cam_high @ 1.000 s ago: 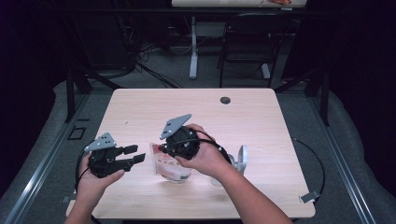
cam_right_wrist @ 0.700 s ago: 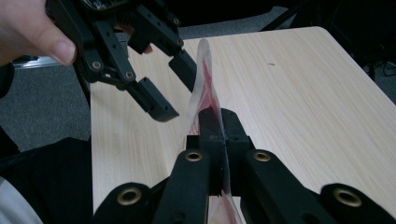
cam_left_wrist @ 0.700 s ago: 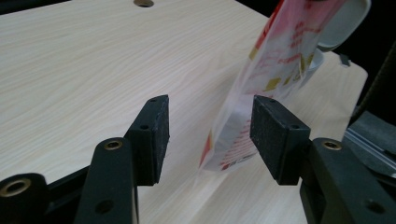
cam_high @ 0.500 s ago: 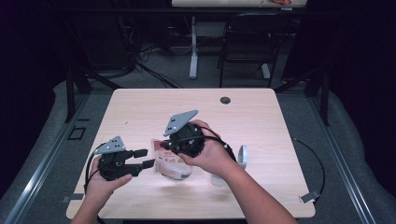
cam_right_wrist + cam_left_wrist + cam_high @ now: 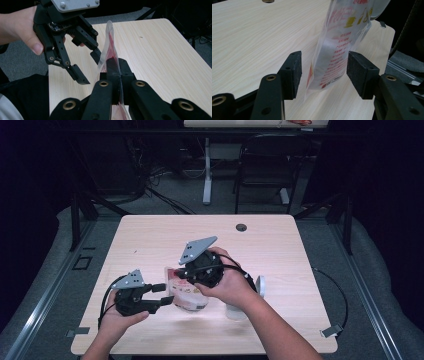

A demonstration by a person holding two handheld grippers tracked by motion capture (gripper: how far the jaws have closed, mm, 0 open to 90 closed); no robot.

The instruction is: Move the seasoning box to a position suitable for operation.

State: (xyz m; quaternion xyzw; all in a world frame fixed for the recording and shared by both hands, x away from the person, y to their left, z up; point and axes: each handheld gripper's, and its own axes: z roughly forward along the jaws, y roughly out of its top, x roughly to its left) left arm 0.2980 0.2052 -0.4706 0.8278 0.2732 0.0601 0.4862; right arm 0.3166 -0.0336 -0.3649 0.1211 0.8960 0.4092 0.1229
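A clear plastic pouch [image 5: 189, 294] with red print hangs upright over the light wooden table [image 5: 300, 250]. My right gripper [image 5: 176, 276] is shut on the pouch's top edge; in the right gripper view its jaws [image 5: 116, 65] pinch the film of the pouch [image 5: 109, 37]. The left gripper [image 5: 164, 296] comes in from the left and is open, its jaws having just been opening. In the left gripper view the pouch's lower part [image 5: 337, 50] hangs between the two pads [image 5: 359, 72] without touching either. The left gripper [image 5: 90, 68] also shows beside the pouch in the right gripper view.
A white round object [image 5: 260, 285] and a clear container [image 5: 235, 311] sit just right of my right hand. A dark cable hole [image 5: 241, 227] lies near the table's far edge. A chair [image 5: 265, 165] and a table leg stand beyond the table.
The left gripper has moved right toward the pouch and now straddles its lower part with wider jaws. The right hand has lifted the pouch slightly.
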